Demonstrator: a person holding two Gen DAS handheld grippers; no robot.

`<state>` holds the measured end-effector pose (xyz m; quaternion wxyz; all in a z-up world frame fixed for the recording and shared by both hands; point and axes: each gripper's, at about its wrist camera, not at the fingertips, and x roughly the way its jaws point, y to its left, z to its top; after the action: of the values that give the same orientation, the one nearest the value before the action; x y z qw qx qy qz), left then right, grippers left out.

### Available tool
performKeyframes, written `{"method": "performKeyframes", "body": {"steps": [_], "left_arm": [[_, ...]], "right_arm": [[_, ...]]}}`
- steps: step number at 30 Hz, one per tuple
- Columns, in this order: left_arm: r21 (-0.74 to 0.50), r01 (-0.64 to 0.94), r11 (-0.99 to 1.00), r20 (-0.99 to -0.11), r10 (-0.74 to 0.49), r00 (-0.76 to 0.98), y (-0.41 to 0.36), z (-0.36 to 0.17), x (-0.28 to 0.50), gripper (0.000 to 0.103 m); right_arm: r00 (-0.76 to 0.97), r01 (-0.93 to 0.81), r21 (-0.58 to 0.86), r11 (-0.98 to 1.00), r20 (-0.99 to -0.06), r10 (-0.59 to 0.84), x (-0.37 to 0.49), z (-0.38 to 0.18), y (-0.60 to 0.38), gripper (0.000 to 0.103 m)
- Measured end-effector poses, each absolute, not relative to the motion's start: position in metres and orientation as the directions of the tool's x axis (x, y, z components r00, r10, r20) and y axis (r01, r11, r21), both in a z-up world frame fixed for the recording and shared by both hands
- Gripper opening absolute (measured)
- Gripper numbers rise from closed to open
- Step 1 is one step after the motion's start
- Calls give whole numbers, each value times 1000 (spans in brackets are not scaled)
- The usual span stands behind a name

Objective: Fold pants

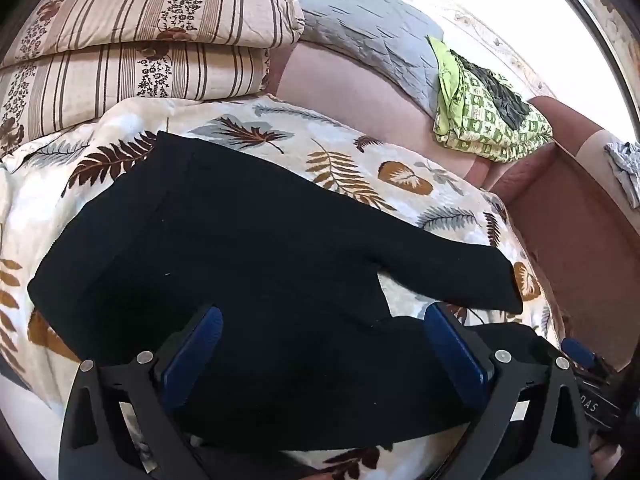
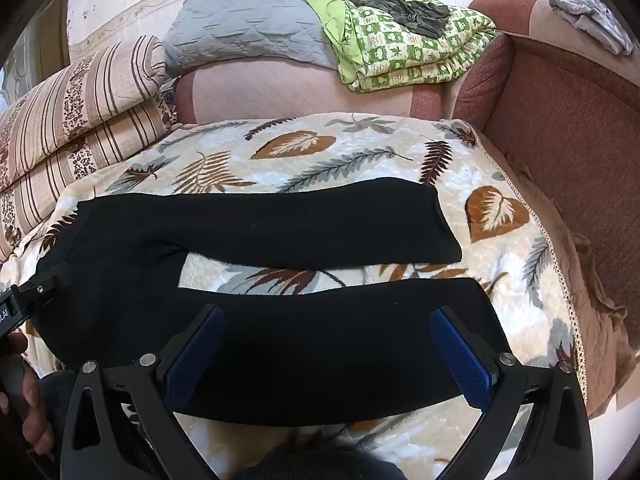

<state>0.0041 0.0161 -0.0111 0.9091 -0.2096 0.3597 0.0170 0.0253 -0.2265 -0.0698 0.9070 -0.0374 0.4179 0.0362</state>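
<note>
Black pants (image 2: 256,264) lay flat on the leaf-print blanket (image 2: 320,152).
You held the left gripper (image 1: 320,320) and right gripper (image 2: 326,320) spread apart, empty, above them.

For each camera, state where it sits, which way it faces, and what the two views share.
Left wrist: on the left tongs, open over the black fabric pants' waist end; right tongs at right edge.
Right wrist: on the right tongs, open over the nearer leg; left tongs at left.
Shared: pants, leaf-print cream blanket.
</note>
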Motion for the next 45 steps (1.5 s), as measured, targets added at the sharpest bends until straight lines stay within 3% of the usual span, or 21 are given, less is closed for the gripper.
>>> {"method": "performKeyframes", "body": {"steps": [45], "left_arm": [[-394, -177, 902, -664, -146, 733, 27, -9, 9, 102]], "right_arm": [[648, -95, -38, 995, -761, 33, 26, -68, -227, 103]]}}
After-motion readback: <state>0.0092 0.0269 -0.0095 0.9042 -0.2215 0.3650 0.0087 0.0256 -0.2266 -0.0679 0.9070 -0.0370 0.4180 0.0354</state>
